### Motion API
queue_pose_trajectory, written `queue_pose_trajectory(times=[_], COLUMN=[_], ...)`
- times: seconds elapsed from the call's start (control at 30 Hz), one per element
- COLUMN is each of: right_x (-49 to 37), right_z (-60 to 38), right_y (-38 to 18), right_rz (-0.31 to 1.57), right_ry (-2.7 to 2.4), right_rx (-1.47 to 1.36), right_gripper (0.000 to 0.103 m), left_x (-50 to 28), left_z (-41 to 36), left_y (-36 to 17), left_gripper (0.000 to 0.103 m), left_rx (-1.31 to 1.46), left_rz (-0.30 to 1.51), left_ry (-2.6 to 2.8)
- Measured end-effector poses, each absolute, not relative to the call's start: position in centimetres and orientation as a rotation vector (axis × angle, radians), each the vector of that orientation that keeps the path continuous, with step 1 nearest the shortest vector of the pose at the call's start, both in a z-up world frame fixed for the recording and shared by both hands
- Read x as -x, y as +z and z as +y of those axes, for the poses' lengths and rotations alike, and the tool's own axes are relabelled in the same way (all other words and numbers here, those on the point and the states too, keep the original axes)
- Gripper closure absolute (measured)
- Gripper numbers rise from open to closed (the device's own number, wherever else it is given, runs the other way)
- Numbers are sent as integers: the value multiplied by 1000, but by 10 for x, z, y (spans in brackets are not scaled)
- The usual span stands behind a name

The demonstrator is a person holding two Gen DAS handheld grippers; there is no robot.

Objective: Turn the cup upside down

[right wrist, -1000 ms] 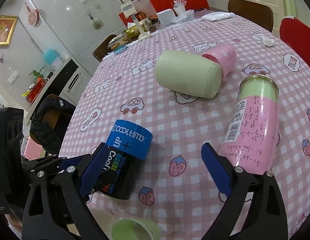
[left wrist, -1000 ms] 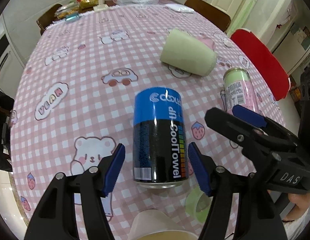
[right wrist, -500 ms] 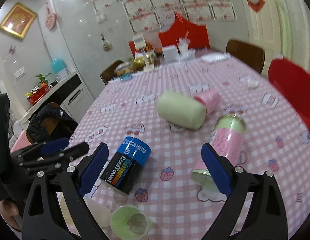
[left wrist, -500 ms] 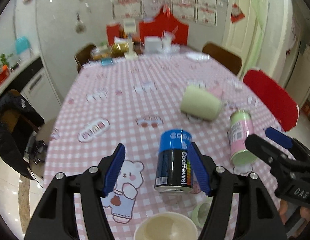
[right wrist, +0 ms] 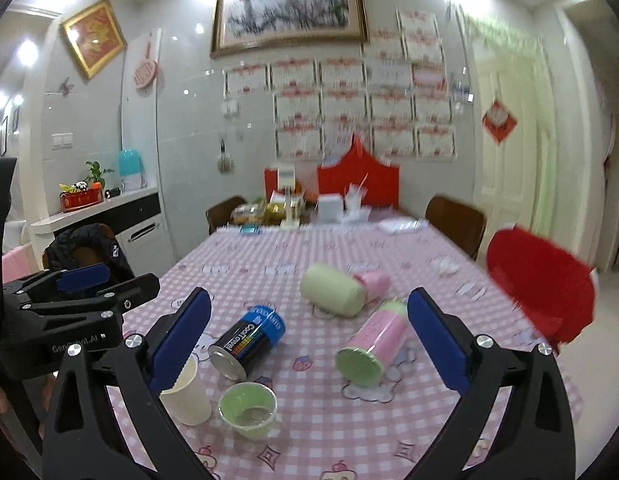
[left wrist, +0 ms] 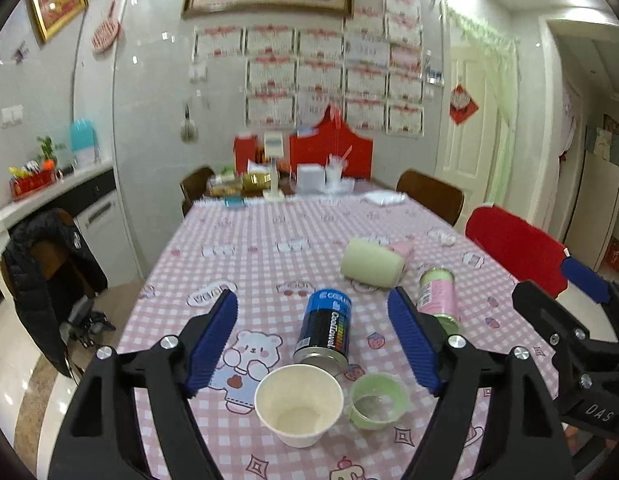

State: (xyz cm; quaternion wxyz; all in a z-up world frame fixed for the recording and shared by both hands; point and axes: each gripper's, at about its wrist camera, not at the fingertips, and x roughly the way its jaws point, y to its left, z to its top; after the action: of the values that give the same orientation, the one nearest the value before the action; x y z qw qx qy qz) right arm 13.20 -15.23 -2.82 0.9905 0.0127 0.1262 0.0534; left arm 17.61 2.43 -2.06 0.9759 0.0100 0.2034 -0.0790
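A white paper cup (left wrist: 299, 404) stands upright, mouth up, near the table's front edge, and a small green cup (left wrist: 377, 400) stands upright just to its right. Both also show in the right wrist view: the white cup (right wrist: 187, 396) and the green cup (right wrist: 249, 408). My left gripper (left wrist: 311, 296) hangs above and behind them. Its jaws are opening and hold nothing. My right gripper (right wrist: 309, 296) is spread wide, still opening, and empty. Each gripper shows in the other view: the right gripper (left wrist: 545, 280) and the left gripper (right wrist: 109, 284).
A blue and black can (left wrist: 323, 332), a pink canister (left wrist: 435, 300) and a large pale green cup (left wrist: 371, 268) lie on their sides on the pink checked tablecloth (left wrist: 249, 264). Boxes crowd the table's far end. A red chair (left wrist: 517, 252) stands right, a jacket-draped chair (left wrist: 45, 276) left.
Both grippers have drawn back and up from the table and tilted toward level. The left jaws, which flanked the blue can, have widened. The white and green cups have come into view.
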Motion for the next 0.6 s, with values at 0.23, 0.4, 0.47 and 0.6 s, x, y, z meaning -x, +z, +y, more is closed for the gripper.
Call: queue_pose_trajectory(times=[0.23, 0.4, 0.47, 0.6], right_x=[-94, -75, -67, -54], right_z=[-155, -156, -155, -155], right_y=[-23, -26, -29, -33], right_rz=[164, 131, 122, 103], right_ry=[103, 95, 91, 89], right_rx=[-3, 20, 34, 49], right_gripper=[8, 8, 8, 8], left_x=[-123, -98, -92, -78], left_z=[12, 8, 7, 4], left_y=[-12, -11, -11, -10], left_gripper=[26, 26, 26, 26], left_rx=[-61, -64, -65, -68], left_rz=[285, 248, 238, 212], left_ry=[-104, -79, -74, -78])
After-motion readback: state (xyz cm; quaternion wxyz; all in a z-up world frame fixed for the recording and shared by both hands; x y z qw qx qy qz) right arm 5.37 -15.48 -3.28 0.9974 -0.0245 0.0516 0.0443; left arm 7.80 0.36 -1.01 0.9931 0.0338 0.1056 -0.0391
